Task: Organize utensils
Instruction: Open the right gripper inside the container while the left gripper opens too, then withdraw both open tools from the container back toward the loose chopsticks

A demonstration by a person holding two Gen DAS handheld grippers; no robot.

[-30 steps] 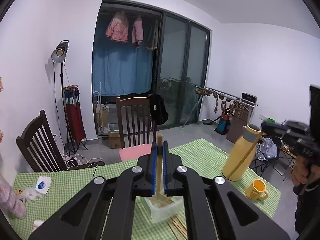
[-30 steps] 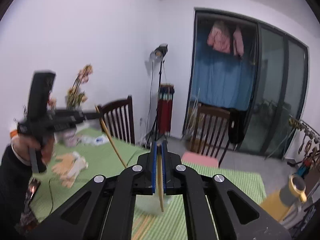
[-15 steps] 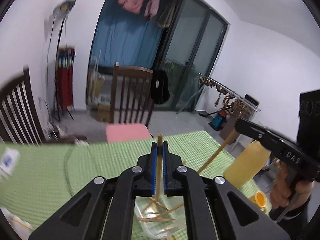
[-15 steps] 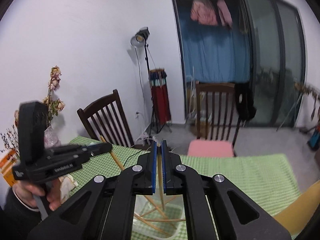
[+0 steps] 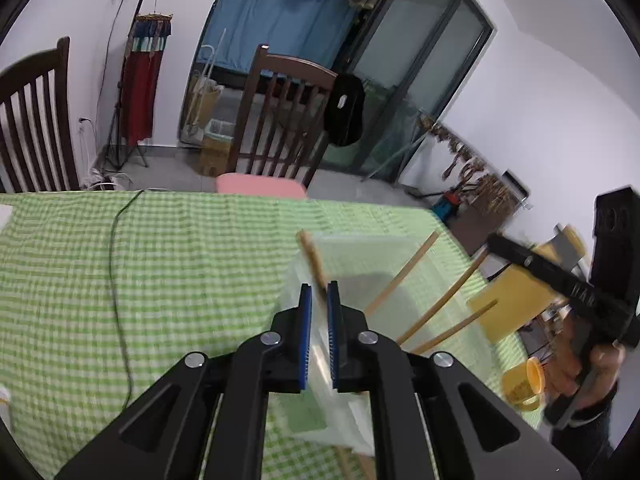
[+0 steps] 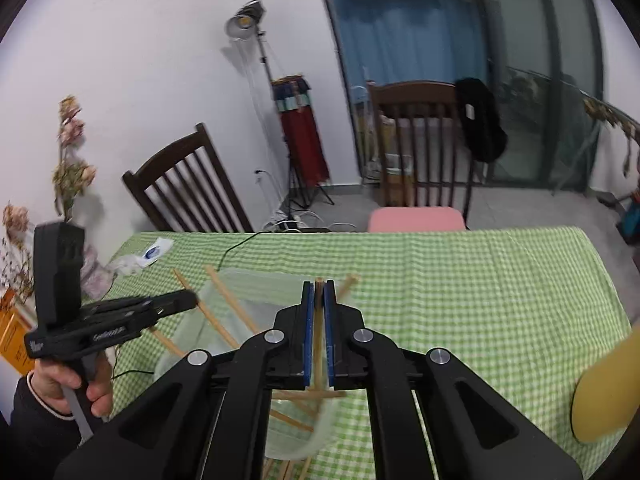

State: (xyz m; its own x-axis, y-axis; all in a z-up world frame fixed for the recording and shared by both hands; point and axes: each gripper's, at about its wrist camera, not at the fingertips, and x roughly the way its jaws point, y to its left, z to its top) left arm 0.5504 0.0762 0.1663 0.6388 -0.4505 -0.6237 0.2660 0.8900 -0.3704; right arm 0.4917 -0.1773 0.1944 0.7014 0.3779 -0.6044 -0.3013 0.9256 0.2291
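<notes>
A clear plastic container (image 5: 360, 264) stands on the green checked tablecloth (image 5: 160, 264) with several wooden chopsticks (image 5: 404, 276) leaning in it. My left gripper (image 5: 319, 292) is slightly open just above the container; a chopstick (image 5: 312, 256) lies loose in the gap between the blue pads. My right gripper (image 6: 319, 290) is shut on a chopstick (image 6: 319, 284) and holds it over the same container (image 6: 248, 292). Each gripper shows in the other's view, the right one at the right (image 5: 560, 284) and the left one at the left (image 6: 120, 316).
A yellow bottle (image 5: 508, 300) and a yellow mug (image 5: 524, 380) stand at the table's right end. A chair with a pink cushion (image 5: 260, 186) stands behind the table. A vase of dried flowers (image 6: 72, 184) and white packets (image 6: 140, 256) are at the left end.
Both grippers have tilted down toward the container. My left gripper has opened a little and its chopstick now leans loose into the container. The right one still grips its chopstick.
</notes>
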